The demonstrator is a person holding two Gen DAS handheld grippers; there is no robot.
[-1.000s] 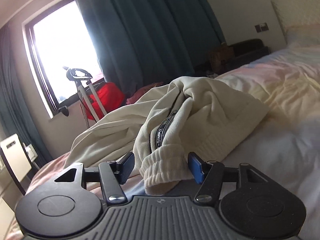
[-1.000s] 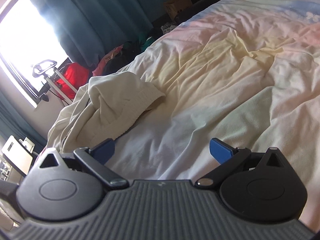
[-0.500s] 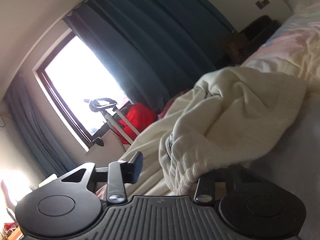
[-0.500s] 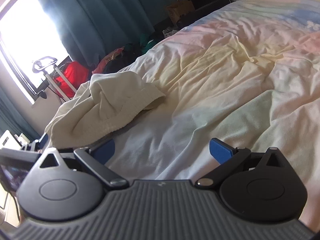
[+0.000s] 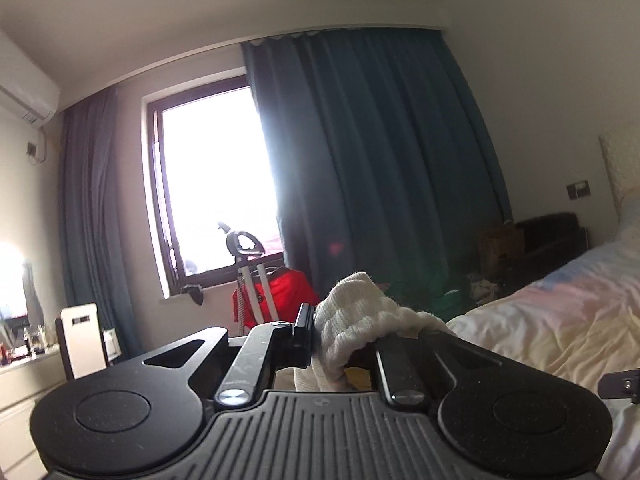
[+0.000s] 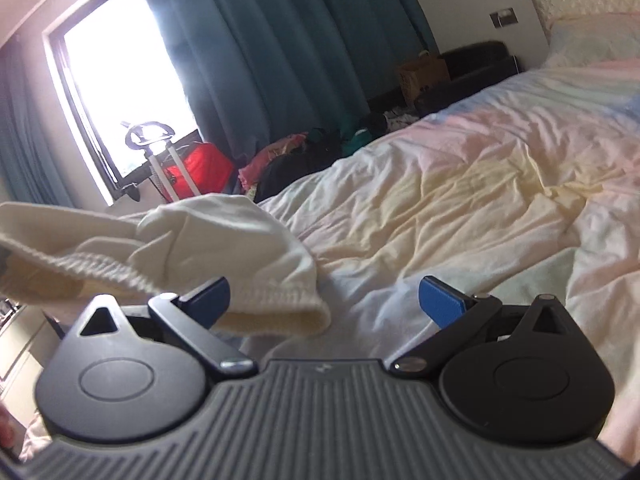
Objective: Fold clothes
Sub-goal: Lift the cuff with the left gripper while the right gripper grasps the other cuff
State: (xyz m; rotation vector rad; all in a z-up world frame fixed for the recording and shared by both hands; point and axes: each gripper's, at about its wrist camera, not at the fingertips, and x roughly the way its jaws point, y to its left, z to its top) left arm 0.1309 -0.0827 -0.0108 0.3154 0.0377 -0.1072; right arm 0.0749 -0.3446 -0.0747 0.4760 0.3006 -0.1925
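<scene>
The left gripper (image 5: 344,332) has risen from the bed over the past second, carrying the ribbed hem of the cream sweater (image 5: 360,312) up with it, its camera now facing the window (image 5: 216,192) rather than the bedding. Its fingers (image 5: 305,326) are pinching that knitted edge, which is bunching above them and spilling over the right one. The right gripper (image 6: 324,300) is hovering low over the bed (image 6: 460,200), its blue-padded fingers (image 6: 440,300) spread wide and gripping nothing; the left pad is sitting just in front of a sweater cuff. In the right wrist view the cream sweater (image 6: 200,240) is stretching from the far left edge, lifted and blurred, down to the near left part of the pastel duvet. Beyond, a red suitcase (image 5: 280,296) is standing under the window beside dark teal curtains (image 5: 380,160), with clothes (image 6: 288,156) heaped on the floor along the bed's far side.
</scene>
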